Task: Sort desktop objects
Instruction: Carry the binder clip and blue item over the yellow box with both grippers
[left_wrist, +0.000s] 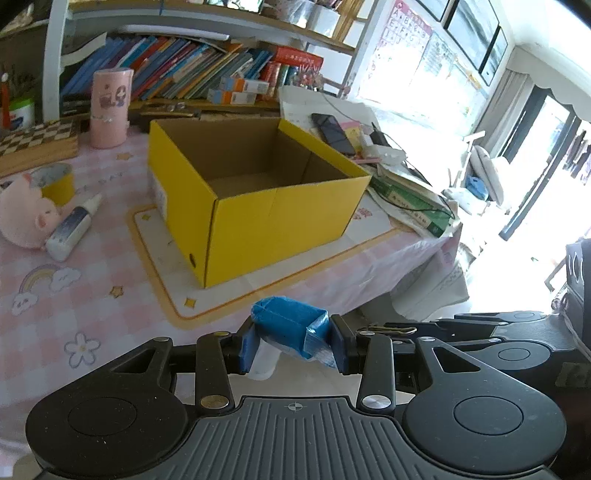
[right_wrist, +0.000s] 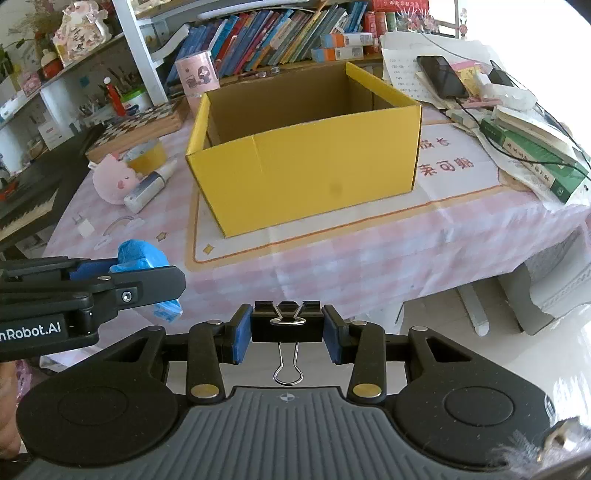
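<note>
Where visible, binder clip (right_wrist: 286, 325) head-on

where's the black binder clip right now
The binder clip is clamped between the right gripper's blue fingers, low and central in the right wrist view, held off the table's near edge in front of the yellow box.

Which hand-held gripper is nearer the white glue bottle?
Left. The left hand-held gripper, holding the blue packet, sits on the glue bottle's side of the table; the right hand-held gripper, holding the binder clip, is farther right.
</note>
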